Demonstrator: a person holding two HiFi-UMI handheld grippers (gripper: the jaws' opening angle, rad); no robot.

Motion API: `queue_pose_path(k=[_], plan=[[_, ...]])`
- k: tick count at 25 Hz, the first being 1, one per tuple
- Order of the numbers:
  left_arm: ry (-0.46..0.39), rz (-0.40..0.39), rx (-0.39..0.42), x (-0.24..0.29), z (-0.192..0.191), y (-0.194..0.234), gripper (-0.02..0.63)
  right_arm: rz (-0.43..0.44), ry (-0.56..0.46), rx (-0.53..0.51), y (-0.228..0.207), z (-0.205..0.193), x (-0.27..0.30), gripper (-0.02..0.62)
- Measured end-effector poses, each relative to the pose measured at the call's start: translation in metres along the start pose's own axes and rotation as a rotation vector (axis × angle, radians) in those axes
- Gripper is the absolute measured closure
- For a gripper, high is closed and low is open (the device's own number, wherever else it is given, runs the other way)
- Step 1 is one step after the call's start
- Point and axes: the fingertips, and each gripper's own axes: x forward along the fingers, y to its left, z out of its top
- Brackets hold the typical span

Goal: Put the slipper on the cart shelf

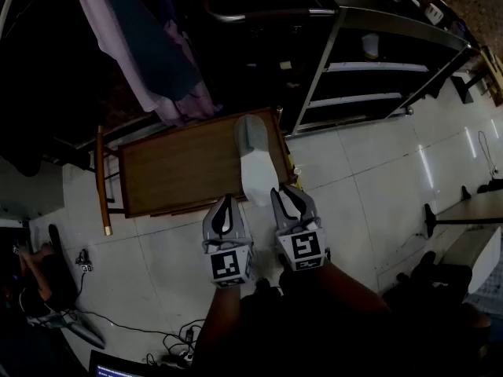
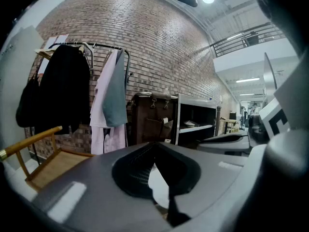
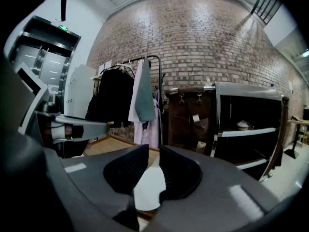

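Note:
A white slipper [image 1: 255,163] with a grey upper hangs over the right end of a wooden bench [image 1: 173,171], toe pointing away from me. My right gripper [image 1: 280,191] holds it by the heel edge. In the right gripper view the white sole [image 3: 149,190] sits in the narrow gap between the jaws of the right gripper [image 3: 154,151]. My left gripper [image 1: 228,200] hovers just left of the heel, apart from it; in its own view the left gripper [image 2: 154,146] has its jaw tips together. The black cart shelf [image 1: 377,69] stands at the far right, also seen ahead [image 3: 246,129].
A clothes rack with a pink and a grey garment [image 1: 149,61] stands behind the bench. Cables [image 1: 157,336] and a seated person [image 1: 39,281] are on the floor at lower left. A table [image 1: 471,206] is at the right edge.

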Motion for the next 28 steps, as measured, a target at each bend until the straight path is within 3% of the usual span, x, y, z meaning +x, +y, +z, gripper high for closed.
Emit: queue_pose_path(k=[7, 9, 18, 28], plan=[[0.027, 0.001, 0.012, 0.012, -0.008, 0.003, 0.591, -0.046, 0.225, 0.273, -0.027, -0.073, 0.018, 0.432], [0.035, 0.005, 0.014, 0.014, -0.009, 0.002, 0.591, -0.035, 0.301, 0.373, -0.028, -0.095, 0.021, 0.375], [0.056, 0.021, 0.003, 0.018, -0.016, 0.005, 0.591, 0.058, 0.452, 1.029, -0.01, -0.165, 0.037, 0.331], [0.074, -0.013, 0.001, 0.019, -0.028, 0.003, 0.591, 0.004, 0.478, 1.295, 0.003, -0.193, 0.061, 0.334]])
